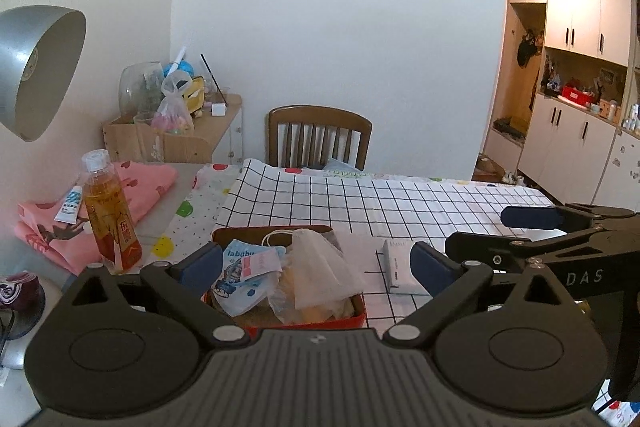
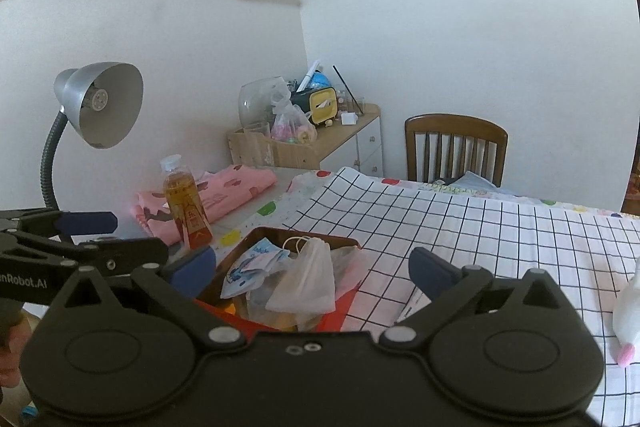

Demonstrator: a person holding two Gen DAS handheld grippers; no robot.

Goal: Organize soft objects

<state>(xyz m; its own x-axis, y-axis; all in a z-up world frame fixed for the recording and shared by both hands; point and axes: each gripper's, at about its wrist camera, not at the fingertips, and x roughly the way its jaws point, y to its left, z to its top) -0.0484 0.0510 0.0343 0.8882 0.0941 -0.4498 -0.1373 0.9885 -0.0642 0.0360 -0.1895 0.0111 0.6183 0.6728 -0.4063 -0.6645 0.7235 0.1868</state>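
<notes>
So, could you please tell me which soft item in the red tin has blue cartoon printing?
The blue-printed packet on the tin's left; the drawstring pouch beside it is plain white.

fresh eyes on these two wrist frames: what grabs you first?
The red rectangular tin heaped with soft packets and a white gauze pouch, sitting on the black-and-white checked tablecloth between the open left gripper. Left of it stands an amber plastic tea bottle before folded pink cloth.

We see the tin (image 1: 362, 301) on the cloth (image 1: 400, 203), with a mask (image 1: 320, 267) and packets (image 1: 244, 279) inside. The bottle (image 1: 110, 211) stands left of it, clothes (image 1: 148, 183) behind the bottle. A chair (image 1: 318, 135) stands beyond the table.
</notes>
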